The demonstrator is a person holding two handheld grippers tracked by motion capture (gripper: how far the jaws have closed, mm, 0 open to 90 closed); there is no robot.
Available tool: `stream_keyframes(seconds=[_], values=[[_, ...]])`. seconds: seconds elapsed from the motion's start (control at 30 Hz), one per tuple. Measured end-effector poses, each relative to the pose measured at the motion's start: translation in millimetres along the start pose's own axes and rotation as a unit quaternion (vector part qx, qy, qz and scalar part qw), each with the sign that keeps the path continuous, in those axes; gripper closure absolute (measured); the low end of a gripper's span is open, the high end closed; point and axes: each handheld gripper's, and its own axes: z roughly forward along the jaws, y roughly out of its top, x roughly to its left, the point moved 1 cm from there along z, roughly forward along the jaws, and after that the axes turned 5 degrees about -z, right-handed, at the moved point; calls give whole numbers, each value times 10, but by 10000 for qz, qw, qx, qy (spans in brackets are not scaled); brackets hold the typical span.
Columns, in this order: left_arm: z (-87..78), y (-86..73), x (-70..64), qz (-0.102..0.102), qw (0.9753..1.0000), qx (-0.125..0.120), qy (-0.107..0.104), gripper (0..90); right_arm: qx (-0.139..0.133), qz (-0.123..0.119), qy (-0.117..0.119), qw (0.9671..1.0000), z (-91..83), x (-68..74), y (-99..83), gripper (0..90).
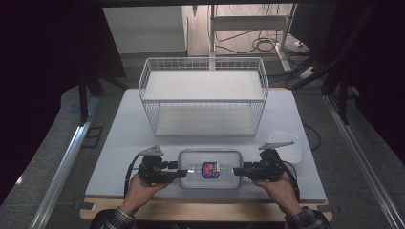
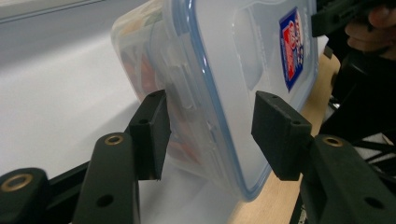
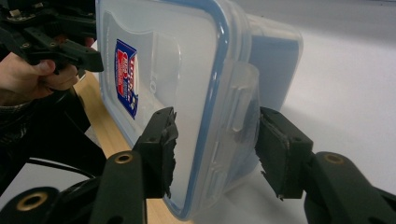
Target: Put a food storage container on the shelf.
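Note:
A clear plastic food container [image 1: 210, 169] with a blue-rimmed lid and a red and blue label lies flat near the table's front edge. My left gripper [image 1: 183, 173] is at its left short end and my right gripper [image 1: 236, 171] at its right short end. In the left gripper view the left gripper [image 2: 208, 135] is open, its jaws straddling the container [image 2: 233, 60]; one jaw touches the body, the other stands just off the lid. The right gripper [image 3: 215, 149] is open around the end latch of the container [image 3: 177, 60].
A white wire basket [image 1: 203, 95] with two levels stands at the back of the white table [image 1: 119, 143]. A loose clear plastic lid [image 1: 289, 143] lies right of the container. The table's wooden front edge [image 1: 205, 210] is just behind my hands.

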Motion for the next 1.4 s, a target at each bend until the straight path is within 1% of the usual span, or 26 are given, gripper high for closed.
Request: stream_keyframes(seconds=[0.07,0.13,0.17,0.2,0.27,0.3,0.33,0.37,0.4,0.43,0.47,0.5,0.53,0.57,0.6,0.63,0.67,0.7,0.83,1.0,1.1,1.2,1.27,1.4], values=[[8,-3,-5,-26,10000,-16,10,460,0,-12,-18,10000,-7,13,-13,496],[10,-2,20,-84,9999,-10,-62,463,-27,4,-34,10000,-9,21,-26,496],[13,-1,43,-165,9998,1,-130,463,-43,-16,-46,10000,-8,24,-28,495],[17,-1,65,-195,9996,24,-189,463,-45,-56,-71,9999,-9,33,-30,495],[44,-12,106,-280,9990,144,-332,450,-15,-80,-101,9999,-11,40,-34,491],[69,-17,115,-306,9986,231,-355,423,-35,-74,-106,9999,-8,40,-38,490],[120,-25,109,-286,9985,341,-322,378,-43,-74,-95,9999,-7,40,-41,489],[140,-25,102,-276,9986,330,-299,330,-16,-80,-113,9999,-7,46,-41,485],[142,-14,100,-280,9987,336,-273,317,5,-84,-127,9999,-6,48,-42,481],[110,3,109,-269,9990,243,-262,337,14,-82,-132,9999,-4,44,-46,478],[90,14,128,-338,9987,251,-303,395,16,-49,-129,9999,-2,37,-54,475],[70,12,165,-447,9979,213,-425,424,-19,-46,-88,9999,0,34,-60,485],[44,-7,214,-590,9964,163,-581,452,-25,-74,-94,9999,-1,42,-61,489],[37,-13,224,-630,9960,137,-624,491,-7,-180,-158,9997,0,64,-53,490],[19,-20,232,-664,9956,135,-645,501,-4,-189,-167,9997,2,72,-51,493],[10,-19,228,-670,9956,152,-634,511,-16,-233,-185,9996,8,80,-46,494],[1,-16,220,-628,9961,159,-600,516,-33,-224,-182,9996,12,80,-45,495],[-5,-14,209,-631,9962,163,-575,519,-60,-198,-170,9996,17,73,-44,495],[-18,-32,212,-722,9953,118,-642,533,-155,48,-82,9998,26,44,-58,494],[-18,-32,201,-800,9952,62,-564,534,-208,143,-85,9996,33,43,-55,498],[-29,-17,199,-873,9948,-84,-526,533,-233,118,-155,9995,38,57,-47,500],[-76,16,181,-914,9944,-232,-476,534,-264,134,-99,9995,49,57,-37,502],[-112,44,160,-871,9947,-294,-458,534,-315,97,-93,9994,39,71,-14,502],[-168,125,113,-808,9948,-437,-434,534,-484,-45,-144,9987,-32,115,97,500]])
